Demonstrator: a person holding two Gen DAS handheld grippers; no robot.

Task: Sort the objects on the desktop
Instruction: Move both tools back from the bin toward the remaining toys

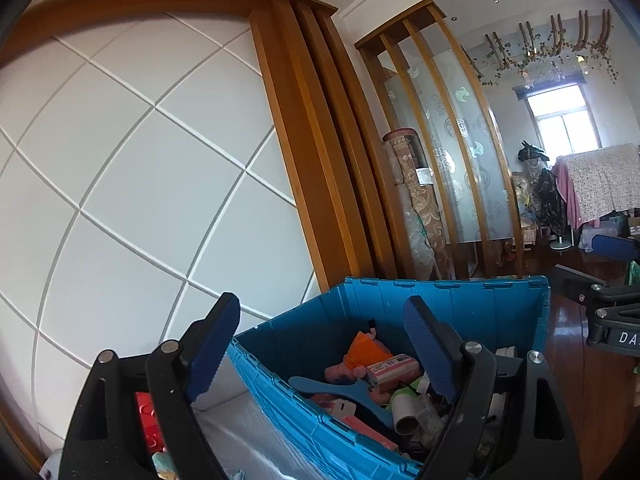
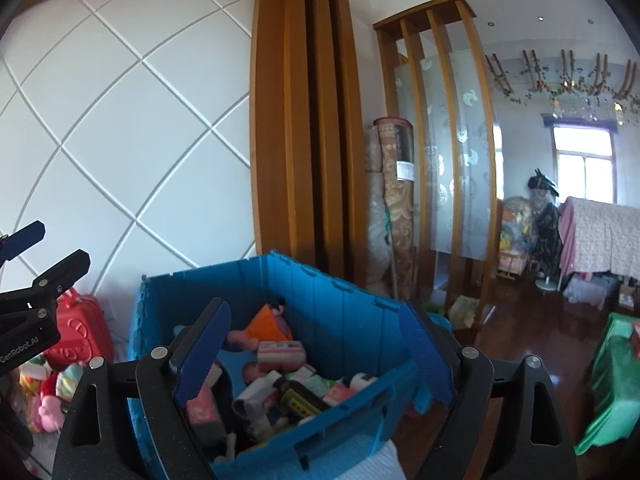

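A blue plastic crate [image 1: 472, 308] holds several small objects: an orange and pink plush doll [image 1: 362, 354], a pink box [image 1: 392, 370], a paper roll [image 1: 406, 414]. It also shows in the right wrist view [image 2: 320, 300], with the same pink box [image 2: 280, 354] and a dark toy bus [image 2: 302, 402]. My left gripper [image 1: 322, 344] is open and empty, held above the crate's near left rim. My right gripper [image 2: 316, 354] is open and empty above the crate's near side. The left gripper's fingers [image 2: 60, 270] show at the left edge of the right wrist view.
A red toy suitcase [image 2: 82, 330] and plush toys [image 2: 48, 396] lie left of the crate by the white panelled wall [image 1: 140, 180]. A wooden pillar [image 2: 304, 120] and a rolled carpet [image 2: 394, 208] stand behind. A green cloth-covered surface [image 2: 616, 380] is at the right.
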